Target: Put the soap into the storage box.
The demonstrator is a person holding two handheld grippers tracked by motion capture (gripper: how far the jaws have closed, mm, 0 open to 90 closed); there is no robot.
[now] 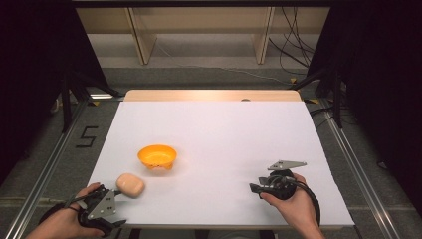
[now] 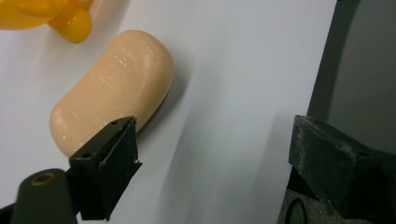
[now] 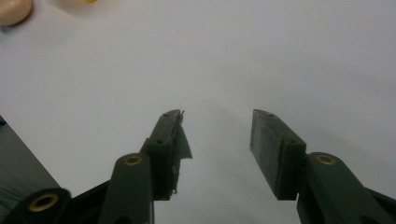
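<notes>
Nearest me, the left gripper (image 1: 110, 198) sits with jaws spread wide just beside the peach soap-like block (image 1: 130, 185), gripping nothing. Farther off lies the orange bowl (image 1: 157, 156). Right gripper (image 1: 259, 189) rests part-open, empty. Nothing looks picked up yet.

Worktop (image 1: 224, 129): matt white sheet, bare wood at far edge. Bowl (image 1: 157, 156): glossy orange plastic. Peach bar (image 2: 112, 88): smooth, faintly scuffed. Tongs' inner faces: rough black.
</notes>
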